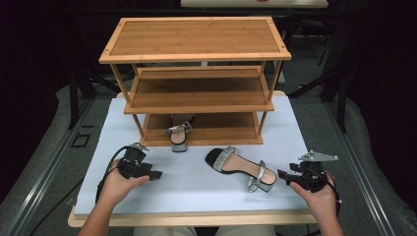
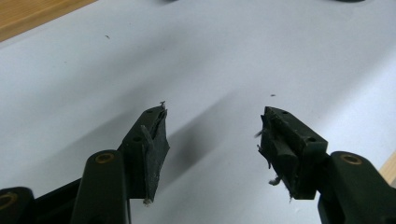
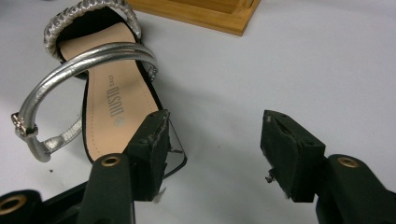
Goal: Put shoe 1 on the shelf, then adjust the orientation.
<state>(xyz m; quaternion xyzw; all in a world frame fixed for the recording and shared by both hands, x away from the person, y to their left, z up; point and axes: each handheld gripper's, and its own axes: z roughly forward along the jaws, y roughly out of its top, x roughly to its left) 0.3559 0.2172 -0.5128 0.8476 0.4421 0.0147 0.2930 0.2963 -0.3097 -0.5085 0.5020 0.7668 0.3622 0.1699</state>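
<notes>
A wooden three-tier shoe rack (image 1: pixel 196 78) stands at the back of the white table (image 1: pixel 196 189). One silver-strapped sandal (image 1: pixel 180 132) rests on its lowest shelf, heel poking over the front edge. Its twin sandal (image 1: pixel 241 168) (image 3: pixel 105 98) lies flat on the table, toe toward the rack. My right gripper (image 1: pixel 281 173) (image 3: pixel 212 140) is open just right of this sandal's heel, one jaw beside the heel edge. My left gripper (image 1: pixel 158 174) (image 2: pixel 212 135) is open over bare table at the left, nothing between its jaws.
The rack's top and middle shelves (image 1: pixel 199 91) hold nothing. A corner of the rack's base (image 3: pixel 233 18) shows beyond the sandal in the right gripper view. The table's wooden front edge (image 1: pixel 196 218) runs near the person's hands. Dark floor surrounds the table.
</notes>
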